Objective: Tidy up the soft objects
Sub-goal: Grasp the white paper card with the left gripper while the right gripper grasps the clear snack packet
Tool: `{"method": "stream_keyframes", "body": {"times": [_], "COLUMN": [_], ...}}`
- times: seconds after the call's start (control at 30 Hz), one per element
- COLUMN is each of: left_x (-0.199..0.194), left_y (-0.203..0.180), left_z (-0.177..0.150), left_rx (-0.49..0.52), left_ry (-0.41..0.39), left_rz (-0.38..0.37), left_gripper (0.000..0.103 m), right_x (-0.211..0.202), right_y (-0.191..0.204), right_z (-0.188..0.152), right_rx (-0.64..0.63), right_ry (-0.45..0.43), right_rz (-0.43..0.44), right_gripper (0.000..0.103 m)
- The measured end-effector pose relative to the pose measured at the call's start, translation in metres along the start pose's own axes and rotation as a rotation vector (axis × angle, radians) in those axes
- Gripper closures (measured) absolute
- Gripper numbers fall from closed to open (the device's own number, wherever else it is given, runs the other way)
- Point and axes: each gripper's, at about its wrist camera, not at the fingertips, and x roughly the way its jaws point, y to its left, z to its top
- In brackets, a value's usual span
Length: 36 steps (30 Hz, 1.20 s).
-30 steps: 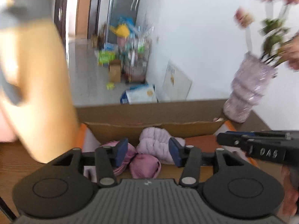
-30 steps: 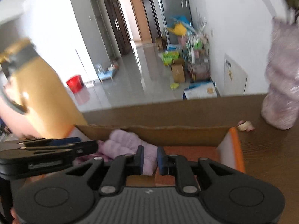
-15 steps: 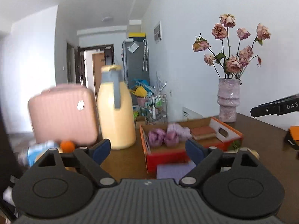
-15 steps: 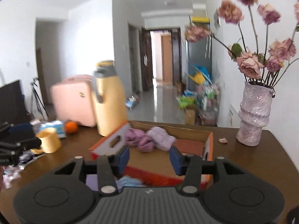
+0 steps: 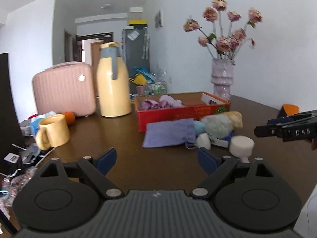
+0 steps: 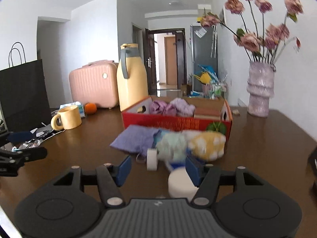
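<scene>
A red cardboard box (image 5: 178, 116) (image 6: 176, 122) on the brown table holds purple and lilac soft bundles (image 6: 171, 107). Against its near side lie a purple cloth pouch (image 5: 168, 132) (image 6: 136, 138), a pale green and yellow plush (image 5: 220, 123) (image 6: 190, 144), a tape roll (image 6: 151, 159) and a white round roll (image 5: 241, 145) (image 6: 180, 182). My left gripper (image 5: 156, 157) hangs open and empty, short of the pouch. The jaws of my right gripper (image 6: 158, 168) are opening. The white roll lies low by its right finger, not gripped.
A yellow jug (image 5: 114, 81), a pink case (image 5: 63, 89), a yellow mug (image 5: 53, 133) and an orange (image 6: 90, 108) stand at the left. A vase of flowers (image 6: 259, 91) is at the back right. Wrappers litter the left edge (image 5: 21, 158), by a black bag (image 6: 21, 91).
Both grippers have pulled back from inside the box to the near side of the table. Both jaws have spread apart. The loose soft things in front of the box have come into view.
</scene>
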Motion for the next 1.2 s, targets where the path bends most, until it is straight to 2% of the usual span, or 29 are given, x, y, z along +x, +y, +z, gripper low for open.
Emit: {"method": "stream_keyframes", "body": {"times": [0.2, 0.43, 0.47, 0.57, 0.63, 0.67, 0.73, 0.8, 0.93, 1.0, 1.2], "left_x": [0.021, 0.053, 0.058, 0.076, 0.088, 0.096, 0.111, 0.129, 0.164, 0.181, 0.206], "left_y": [-0.019, -0.038, -0.04, -0.047, -0.052, -0.055, -0.06, -0.068, -0.081, -0.087, -0.097], "left_z": [0.001, 0.003, 0.003, 0.002, 0.002, 0.002, 0.005, 0.009, 0.015, 0.015, 0.016], "left_rx": [0.005, -0.01, -0.014, -0.022, -0.03, -0.036, -0.044, -0.049, -0.048, -0.036, -0.037], "left_ry": [0.041, 0.09, 0.1, 0.127, 0.139, 0.147, 0.166, 0.176, 0.205, 0.228, 0.272], "left_rz": [-0.037, -0.059, -0.059, -0.063, -0.06, -0.062, -0.071, -0.088, -0.09, -0.072, -0.085], "left_gripper": [0.012, 0.013, 0.013, 0.015, 0.015, 0.016, 0.019, 0.027, 0.041, 0.052, 0.058], "right_x": [-0.007, 0.022, 0.028, 0.042, 0.049, 0.052, 0.056, 0.056, 0.045, 0.04, 0.043], "right_y": [0.006, 0.003, 0.003, 0.005, 0.005, 0.005, 0.007, 0.005, -0.011, -0.023, -0.052], "right_z": [-0.031, -0.051, -0.052, -0.055, -0.056, -0.057, -0.056, -0.052, -0.034, -0.023, -0.009], "right_rx": [0.034, 0.057, 0.059, 0.04, 0.035, 0.026, -0.009, -0.017, 0.012, 0.038, 0.086], "right_ry": [0.048, 0.124, 0.138, 0.166, 0.179, 0.183, 0.178, 0.163, 0.087, 0.049, 0.001], "right_rz": [-0.02, -0.038, -0.032, -0.04, -0.034, -0.035, -0.034, -0.014, 0.023, 0.028, 0.025], "right_gripper": [0.044, 0.046, 0.048, 0.062, 0.078, 0.078, 0.085, 0.087, 0.087, 0.087, 0.087]}}
